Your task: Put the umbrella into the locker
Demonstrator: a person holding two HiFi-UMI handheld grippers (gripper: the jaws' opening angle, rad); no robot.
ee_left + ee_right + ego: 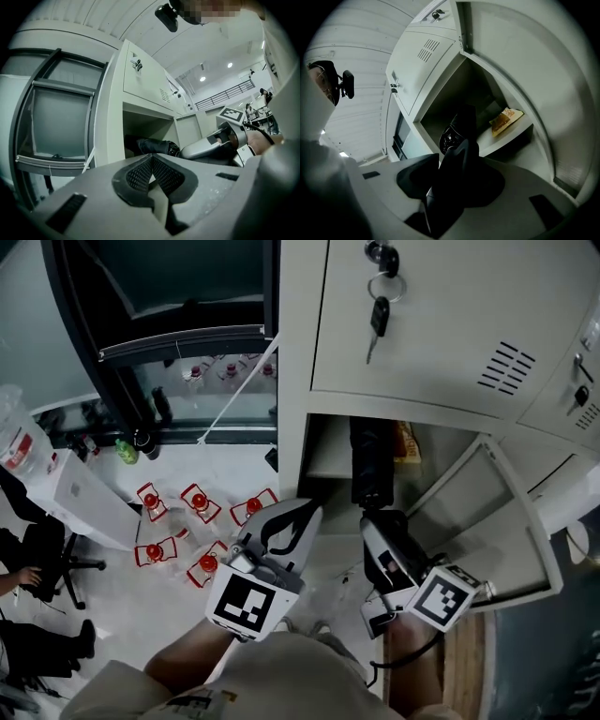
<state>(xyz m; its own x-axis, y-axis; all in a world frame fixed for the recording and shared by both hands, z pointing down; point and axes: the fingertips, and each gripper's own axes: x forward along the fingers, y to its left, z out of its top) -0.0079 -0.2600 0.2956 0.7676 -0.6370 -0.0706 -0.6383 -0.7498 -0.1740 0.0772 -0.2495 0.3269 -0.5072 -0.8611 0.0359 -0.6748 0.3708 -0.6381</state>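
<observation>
The black folded umbrella [371,460] pokes lengthwise into the open locker compartment [328,460], under a shut upper door. My right gripper [377,518] is shut on its handle end just outside the opening. In the right gripper view the umbrella [457,127] runs from between the jaws into the compartment [440,117]. My left gripper [298,514] hovers left of the opening, jaws shut on nothing. From the left gripper view [151,159] the umbrella [152,146] lies in the compartment with the right gripper [206,147] behind it.
The compartment's door [497,521] stands open to the right. A yellow packet [405,442] [506,121] lies on the inner shelf. Keys [380,301] hang from the upper door. Several red-capped bottles [199,521] stand on the floor at left, near a seated person [28,577].
</observation>
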